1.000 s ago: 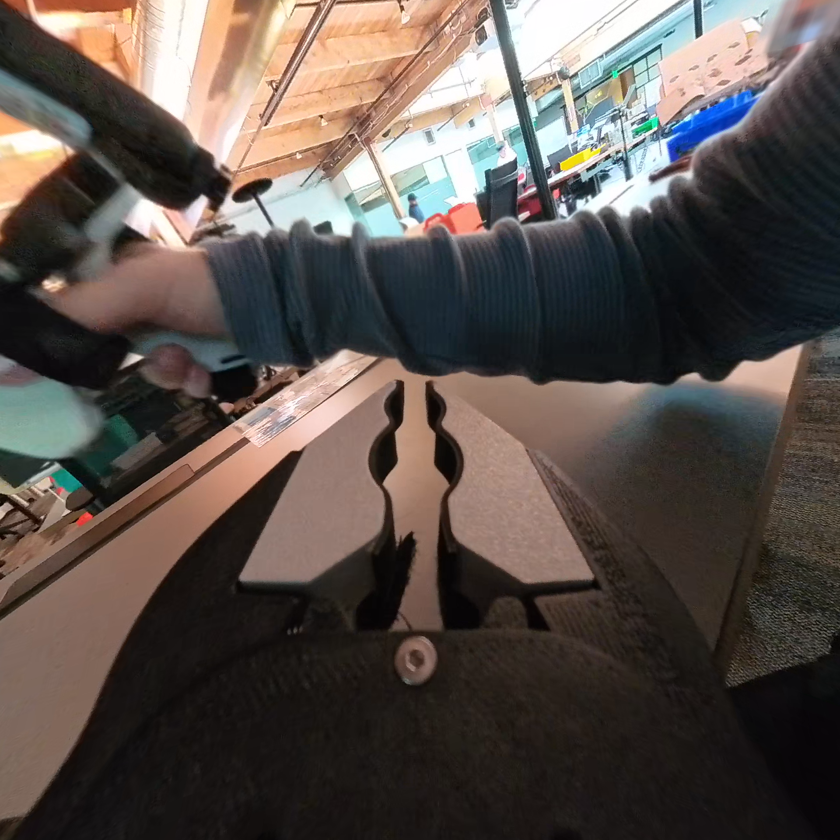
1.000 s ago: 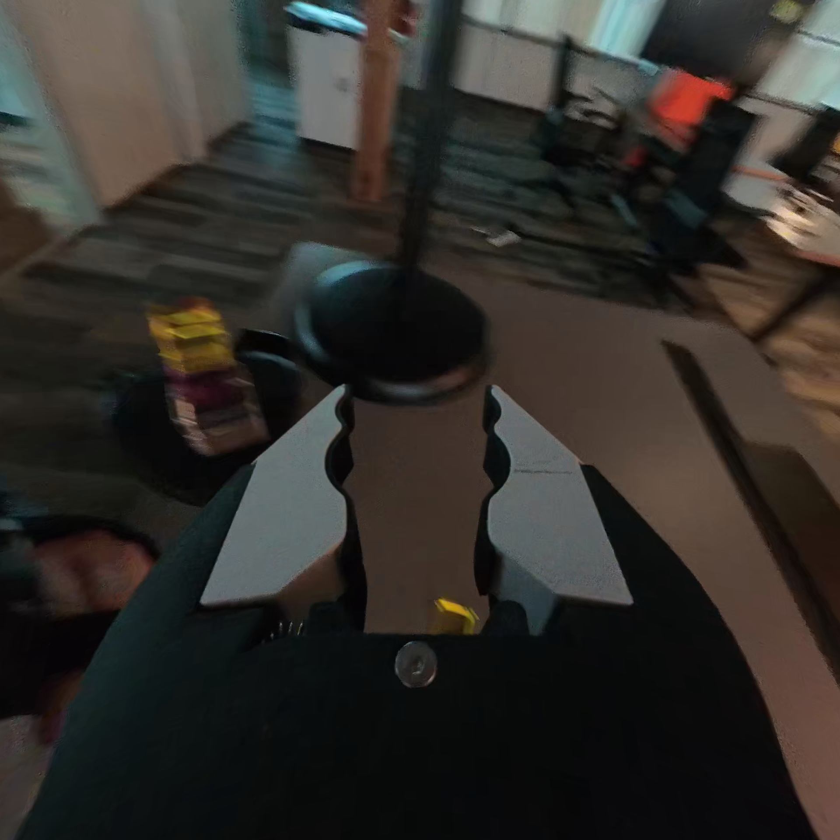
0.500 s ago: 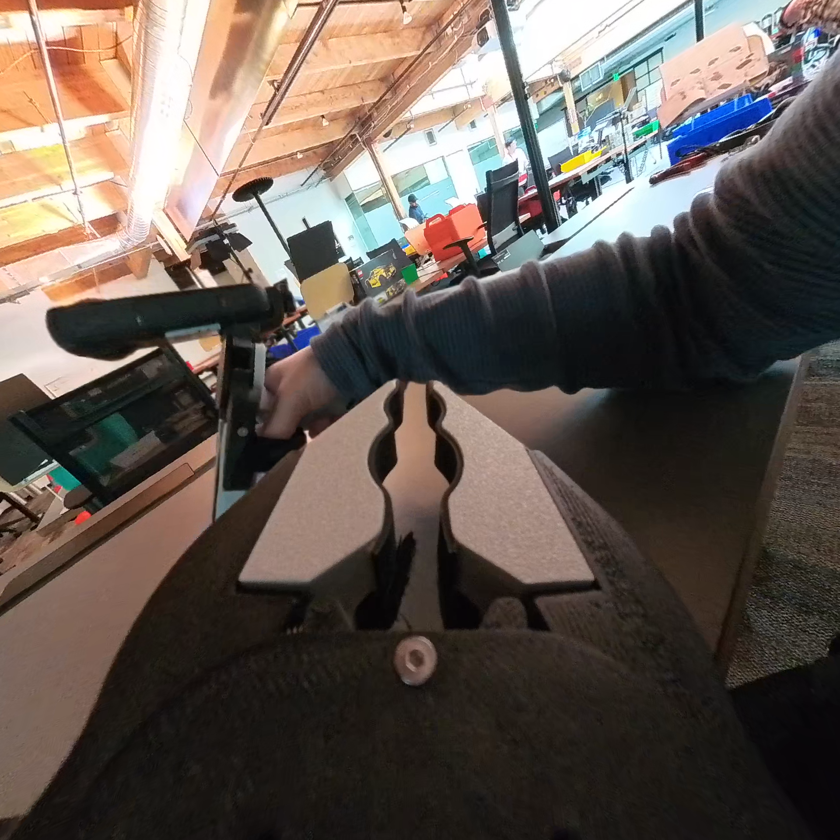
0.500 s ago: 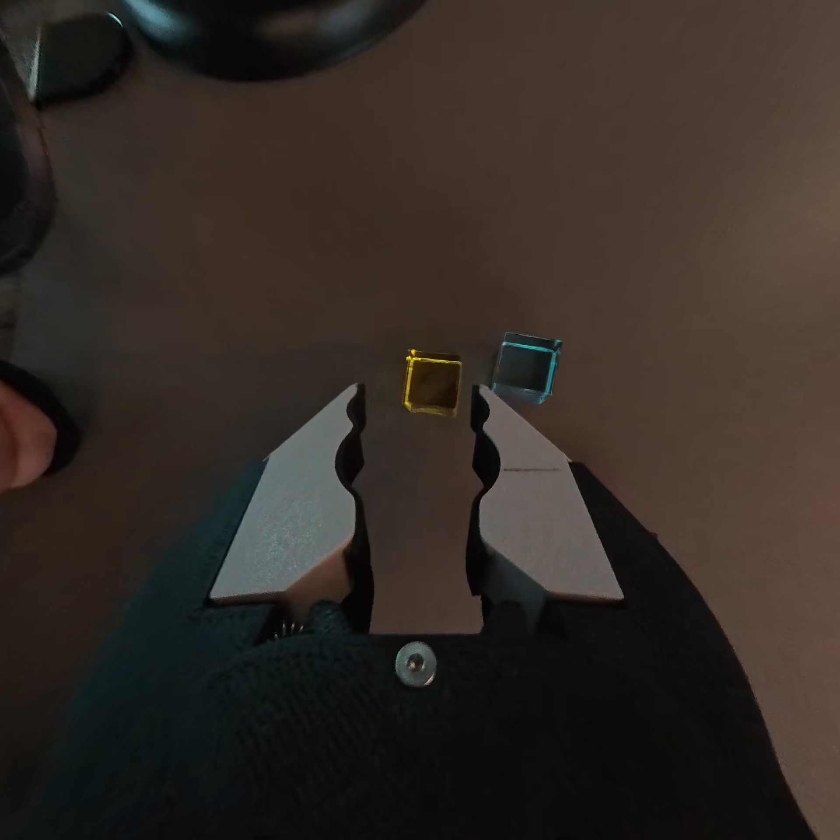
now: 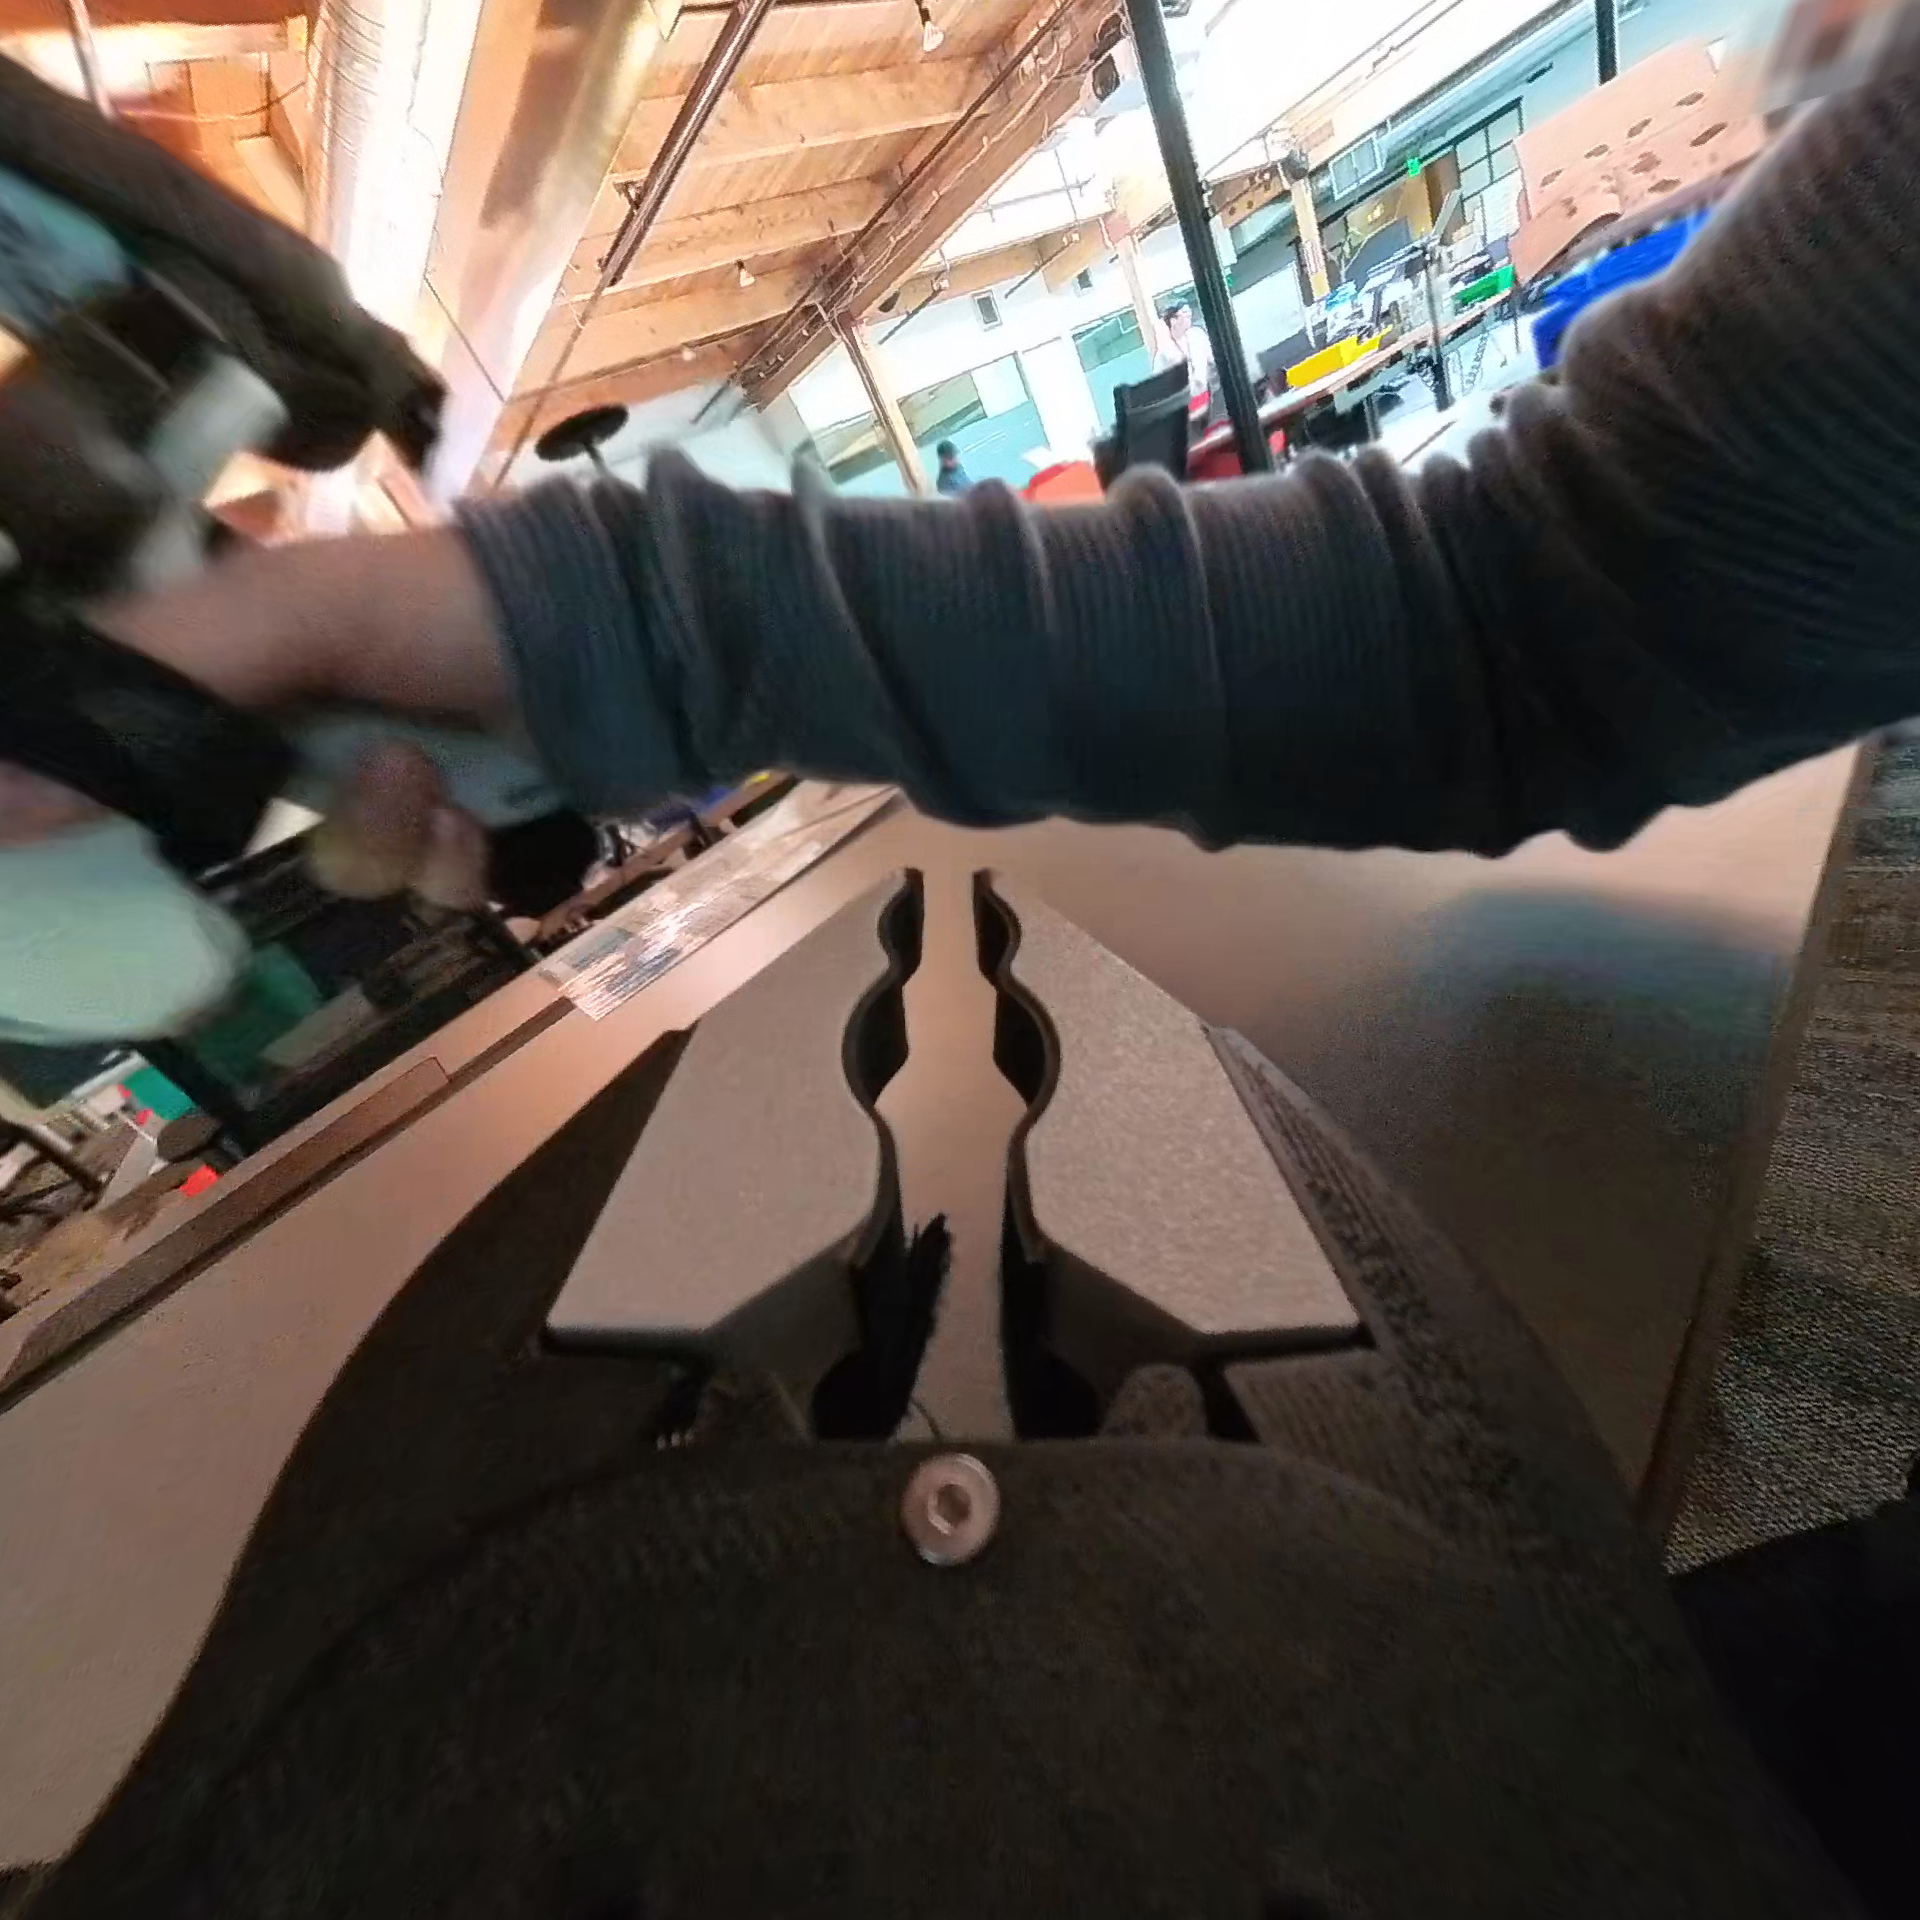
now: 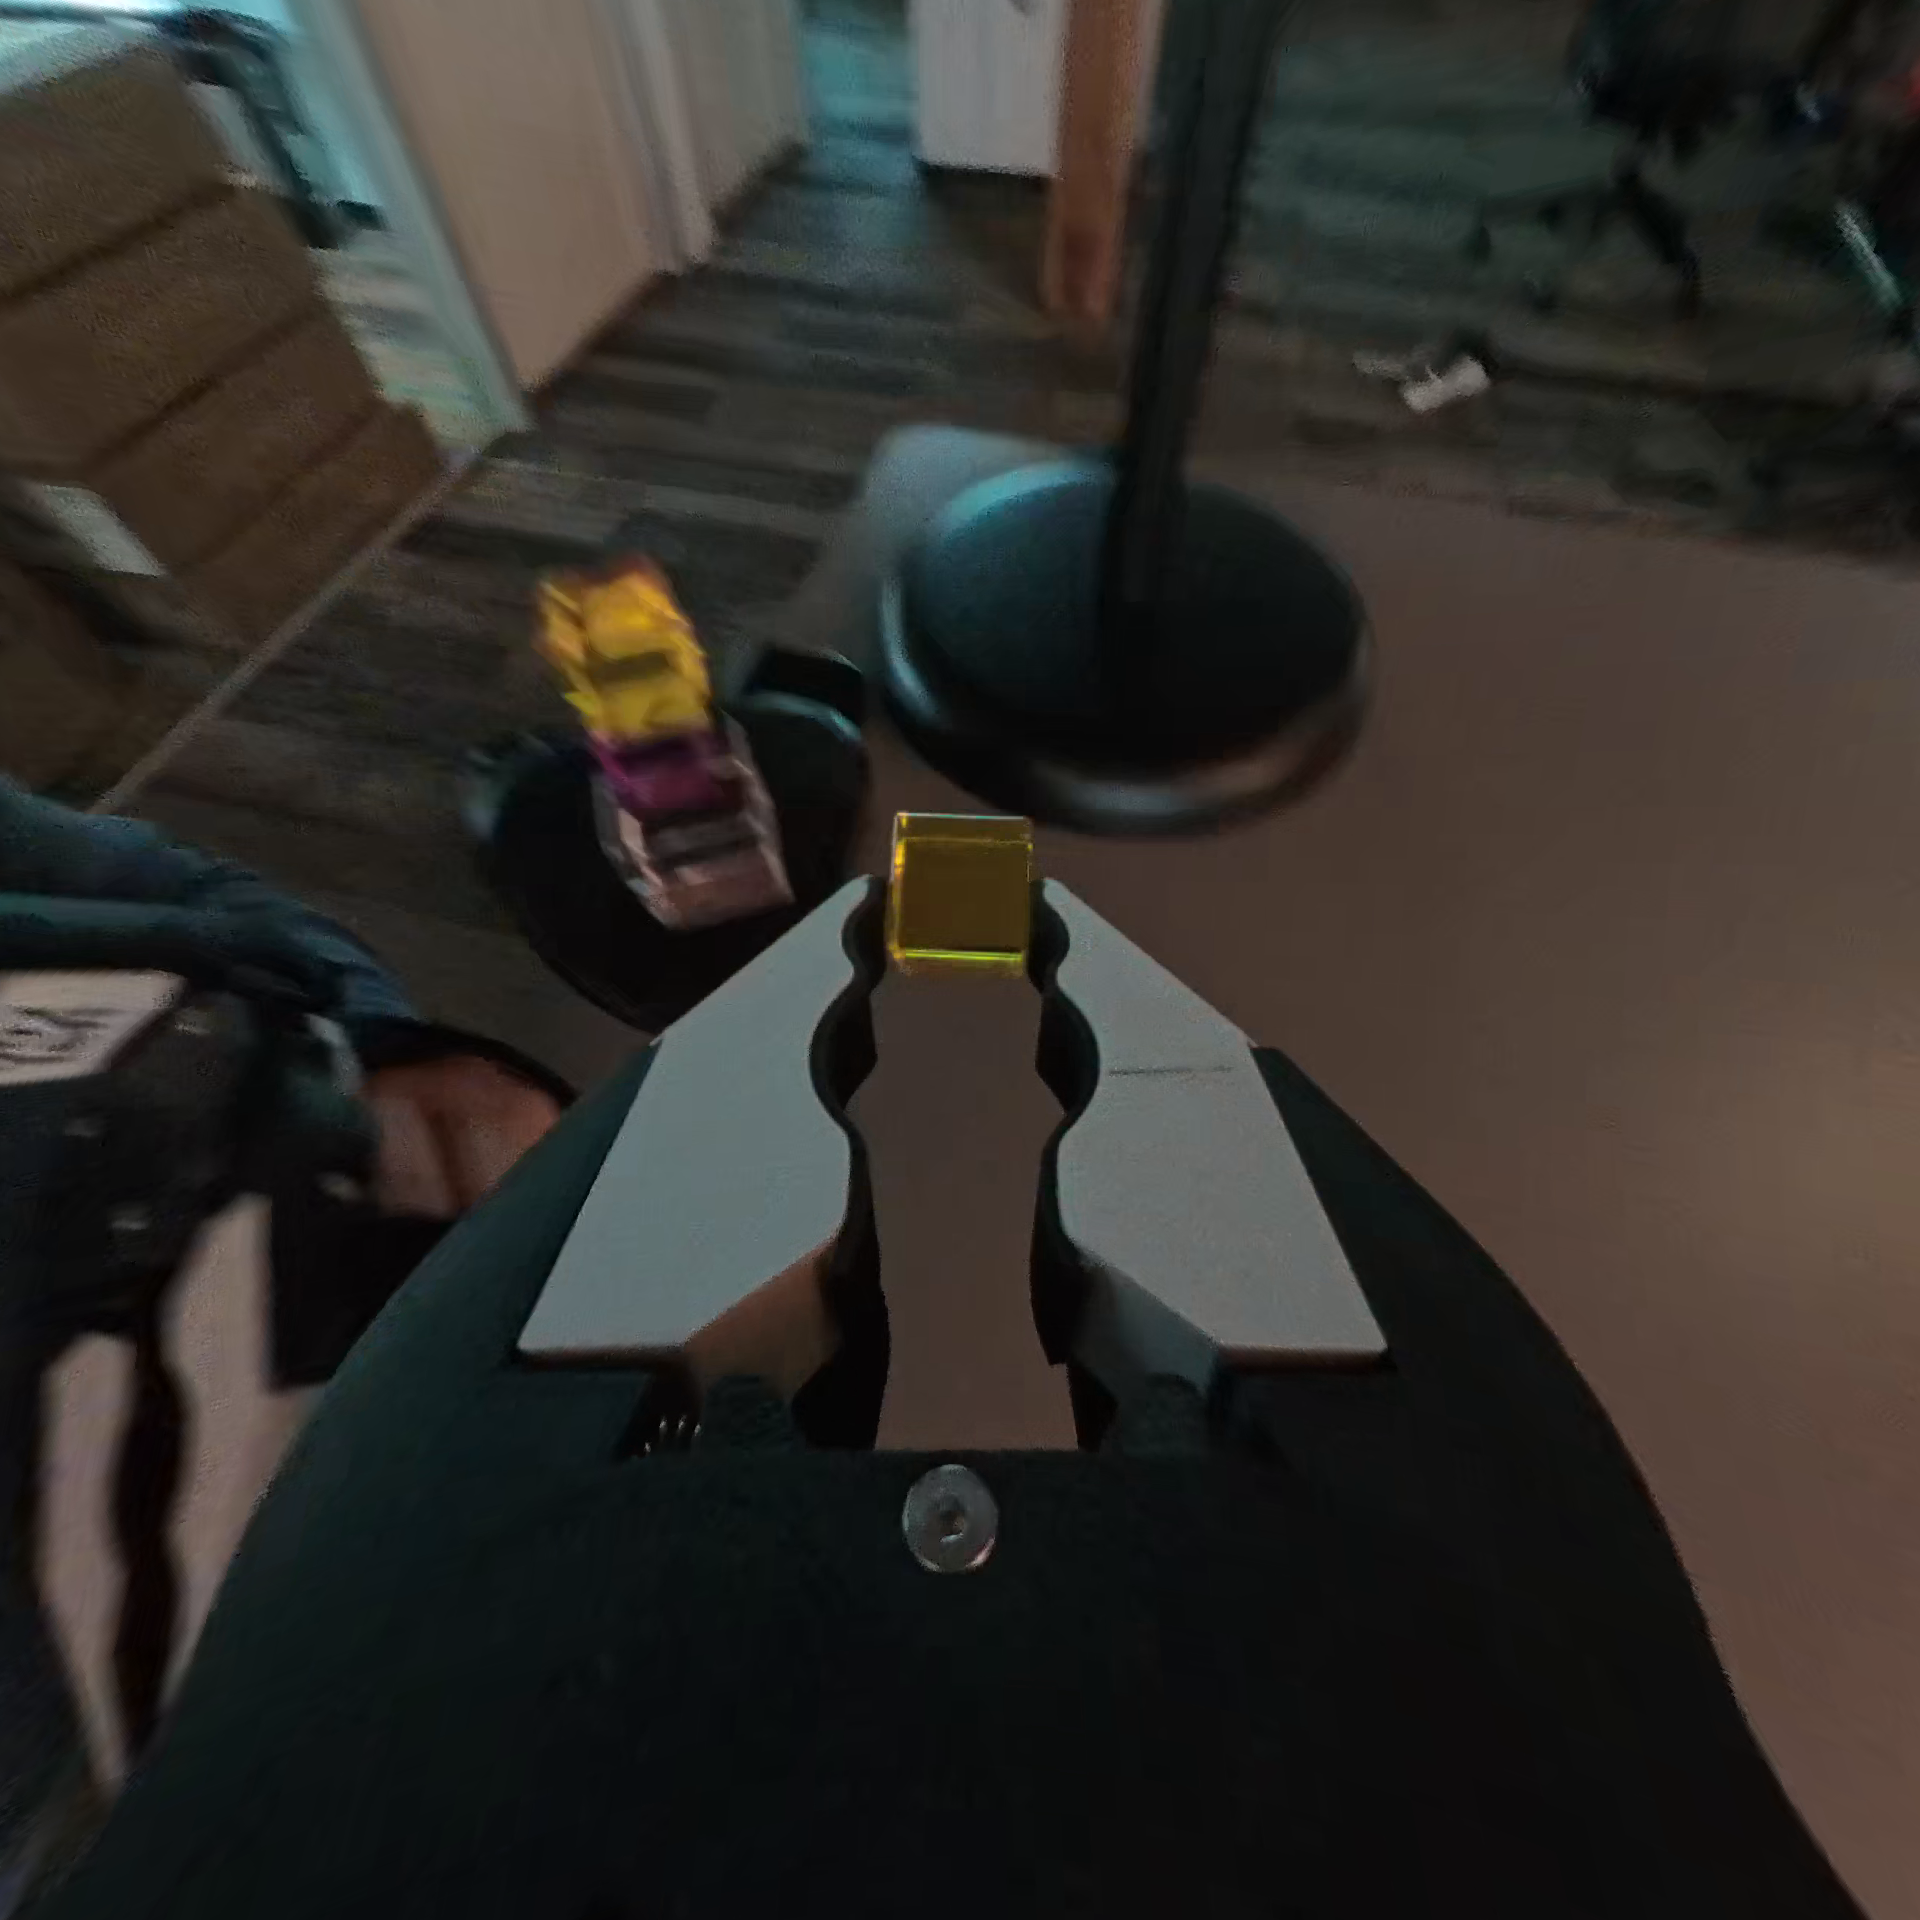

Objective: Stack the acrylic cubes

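Right gripper (image 6: 961, 914): fingers clamp yellow cube (image 6: 961, 902) at tips, clear of worktop (image 6: 1558, 1039), near block stack (image 6: 665, 748). Left gripper (image 5: 948, 904): fingers nearly closed, empty, idle above worktop.

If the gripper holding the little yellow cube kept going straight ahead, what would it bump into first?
Probably the round black stand base on the table, just beyond the yellow cube held in the right gripper; depth is unclear.

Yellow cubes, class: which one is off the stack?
The yellow cube pinched between the right gripper's fingers; the other yellow tops the blurred stack.
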Demonstrator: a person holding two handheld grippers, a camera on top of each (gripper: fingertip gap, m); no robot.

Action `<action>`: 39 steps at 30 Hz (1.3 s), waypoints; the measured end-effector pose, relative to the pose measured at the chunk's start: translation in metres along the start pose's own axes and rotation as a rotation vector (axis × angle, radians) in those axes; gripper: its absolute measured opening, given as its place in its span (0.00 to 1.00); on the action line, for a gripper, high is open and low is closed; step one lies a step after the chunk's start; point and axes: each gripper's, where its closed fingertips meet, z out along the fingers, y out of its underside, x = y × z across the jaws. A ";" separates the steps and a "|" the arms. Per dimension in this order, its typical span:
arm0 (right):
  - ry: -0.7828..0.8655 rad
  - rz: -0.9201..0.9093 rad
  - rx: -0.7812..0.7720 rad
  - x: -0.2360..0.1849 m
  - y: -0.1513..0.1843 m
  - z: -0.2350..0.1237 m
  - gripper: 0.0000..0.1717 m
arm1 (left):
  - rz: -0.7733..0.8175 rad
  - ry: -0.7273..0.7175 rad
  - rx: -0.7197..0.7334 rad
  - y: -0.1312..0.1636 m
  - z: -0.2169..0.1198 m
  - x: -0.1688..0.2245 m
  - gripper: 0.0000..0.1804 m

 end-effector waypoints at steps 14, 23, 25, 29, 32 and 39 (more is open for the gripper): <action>-0.250 -0.183 -0.159 -0.063 -0.049 0.045 0.15 | 0.002 -0.008 -0.002 0.000 -0.001 -0.002 0.04; -0.234 -0.188 -0.182 -0.062 -0.040 0.049 0.19 | 0.002 -0.007 0.000 0.000 -0.001 -0.002 0.04; -0.228 -0.182 -0.166 -0.061 -0.042 0.048 0.22 | 0.002 -0.007 -0.001 0.000 -0.001 -0.002 0.04; -0.229 -0.157 -0.123 -0.061 -0.045 0.044 0.25 | 0.001 -0.007 -0.001 0.000 -0.001 -0.002 0.04; -0.215 -0.141 -0.113 -0.056 -0.043 0.040 0.26 | 0.001 -0.006 -0.001 0.000 -0.001 -0.002 0.04; 0.064 -0.072 -0.055 0.008 -0.019 0.000 0.29 | 0.003 -0.005 0.001 0.000 0.000 -0.002 0.04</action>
